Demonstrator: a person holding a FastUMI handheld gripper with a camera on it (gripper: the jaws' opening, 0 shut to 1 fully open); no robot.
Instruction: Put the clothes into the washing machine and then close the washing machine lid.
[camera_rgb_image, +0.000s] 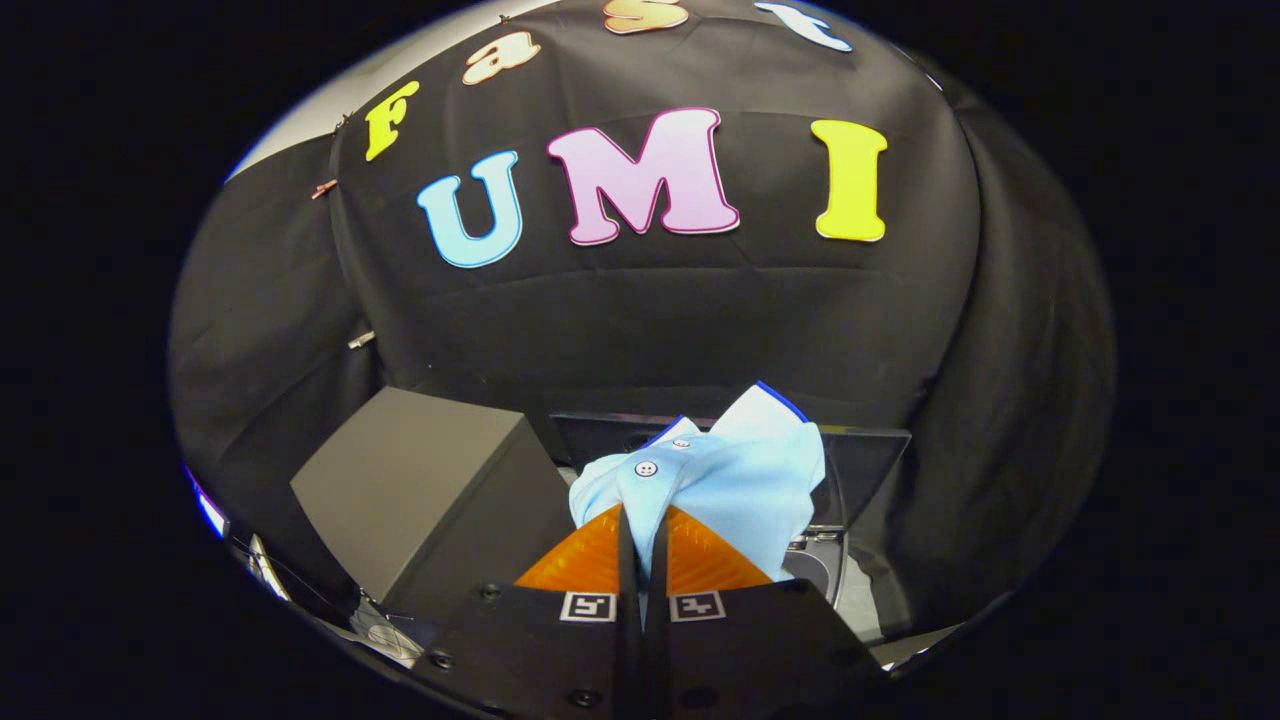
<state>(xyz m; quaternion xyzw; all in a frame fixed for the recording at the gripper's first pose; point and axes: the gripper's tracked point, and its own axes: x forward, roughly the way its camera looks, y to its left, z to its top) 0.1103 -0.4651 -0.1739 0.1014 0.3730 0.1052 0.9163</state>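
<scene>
Gripper (641, 530) with ribbed fingers pinched nearly together on a soft pale-blue buttoned shirt with dark-blue trim (730, 470), cloth bunched just ahead of the fingertips, over the open washing machine (860, 470), matte grey box (420, 480) beside it

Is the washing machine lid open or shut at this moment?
Open: the lid stands up behind the light blue shirt, which the gripper is shut on.

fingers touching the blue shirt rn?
Touching. In the gripper view the fingers are closed with only a thin slit, and the light blue shirt fabric runs down into it, pinched between both.
</scene>
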